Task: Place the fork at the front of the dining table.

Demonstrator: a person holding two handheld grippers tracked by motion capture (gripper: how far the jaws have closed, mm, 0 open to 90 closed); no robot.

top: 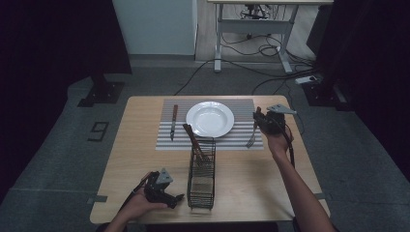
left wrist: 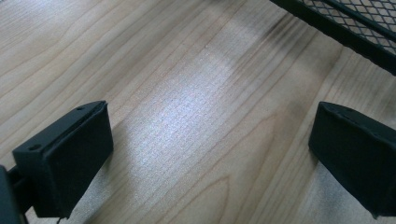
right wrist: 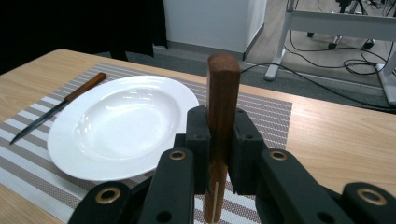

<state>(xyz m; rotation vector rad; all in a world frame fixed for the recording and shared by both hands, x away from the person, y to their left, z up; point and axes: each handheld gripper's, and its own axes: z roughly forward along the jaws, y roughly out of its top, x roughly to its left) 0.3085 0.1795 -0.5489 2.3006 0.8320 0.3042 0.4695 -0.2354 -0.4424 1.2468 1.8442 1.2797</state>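
My right gripper [top: 259, 119] [right wrist: 223, 126] is shut on the wooden handle of a fork [top: 251, 137] [right wrist: 223, 88]. The fork hangs tines-down at the right edge of the striped placemat [top: 164, 140] [right wrist: 271, 112], right of the white plate [top: 210, 118] [right wrist: 116, 126]. A wooden-handled knife [top: 173, 121] [right wrist: 56, 109] lies on the mat left of the plate. My left gripper [top: 170, 195] [left wrist: 210, 149] rests low over the bare wood at the near left, open and holding nothing, just beside the black mesh basket [top: 201, 176] [left wrist: 355, 23].
A wooden-handled utensil [top: 193, 140] leans out of the basket's far end. Beyond the table [top: 135, 145] are a white desk frame [top: 251, 34], floor cables and a power strip [top: 309, 79]. Dark curtains stand on both sides.
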